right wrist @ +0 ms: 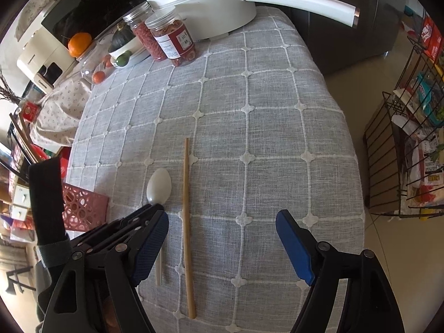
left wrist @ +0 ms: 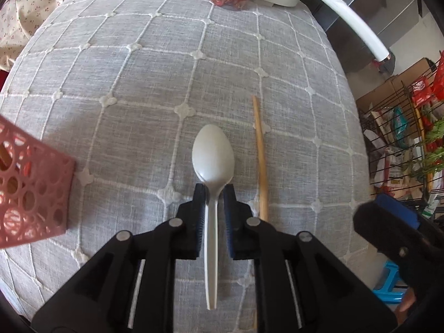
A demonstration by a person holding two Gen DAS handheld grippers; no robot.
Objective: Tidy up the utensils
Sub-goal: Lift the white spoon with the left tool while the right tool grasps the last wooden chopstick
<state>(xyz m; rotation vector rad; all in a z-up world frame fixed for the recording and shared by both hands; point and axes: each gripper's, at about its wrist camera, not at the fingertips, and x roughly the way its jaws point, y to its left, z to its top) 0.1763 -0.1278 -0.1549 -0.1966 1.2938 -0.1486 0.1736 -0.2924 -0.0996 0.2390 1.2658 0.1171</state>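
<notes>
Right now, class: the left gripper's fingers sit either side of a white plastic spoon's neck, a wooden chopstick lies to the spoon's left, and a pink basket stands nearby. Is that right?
One detail is wrong. The chopstick lies to the right of the white spoon, as the left wrist view shows. The left gripper does straddle the spoon's neck, and the pink basket stands nearby.

A tabletop (right wrist: 277,127) draped in grey cloth with white grid stitching is carrying a white plastic spoon (left wrist: 213,155), a bamboo chopstick (right wrist: 187,222), a pink perforated basket (left wrist: 30,191), red-filled jars (right wrist: 174,41) and a white long-handled pot (right wrist: 211,5).
</notes>
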